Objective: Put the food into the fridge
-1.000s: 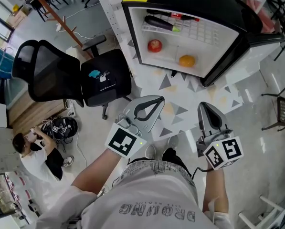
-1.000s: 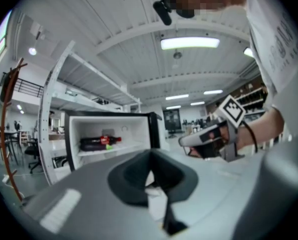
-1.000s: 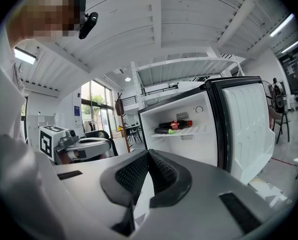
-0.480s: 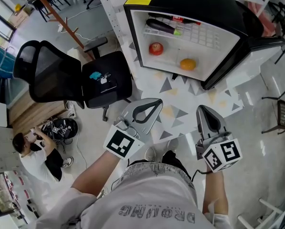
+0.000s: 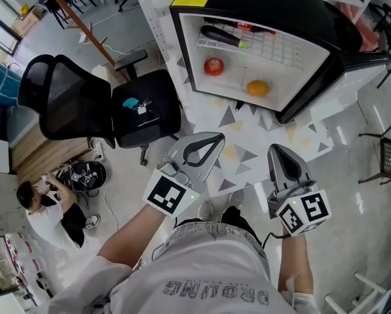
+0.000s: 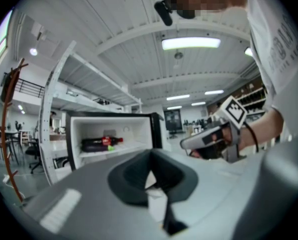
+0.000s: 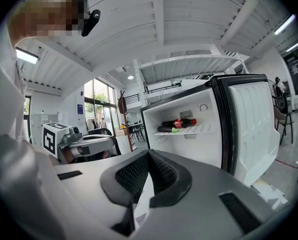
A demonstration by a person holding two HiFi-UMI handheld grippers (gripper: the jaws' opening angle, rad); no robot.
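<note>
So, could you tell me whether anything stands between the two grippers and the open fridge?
Nothing visible does. The fridge stands open, and only bare floor lies between it and the left gripper and right gripper. The office chair stands off to the left, clear of that path.

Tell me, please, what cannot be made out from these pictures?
- Apple and orange: seen only in the head view. In the gripper views the left tongs and right tongs hide the floor of the fridge.
- Bottle label: too small to read in every view.
- Small items on the chair: too small to identify in the head view.
</note>
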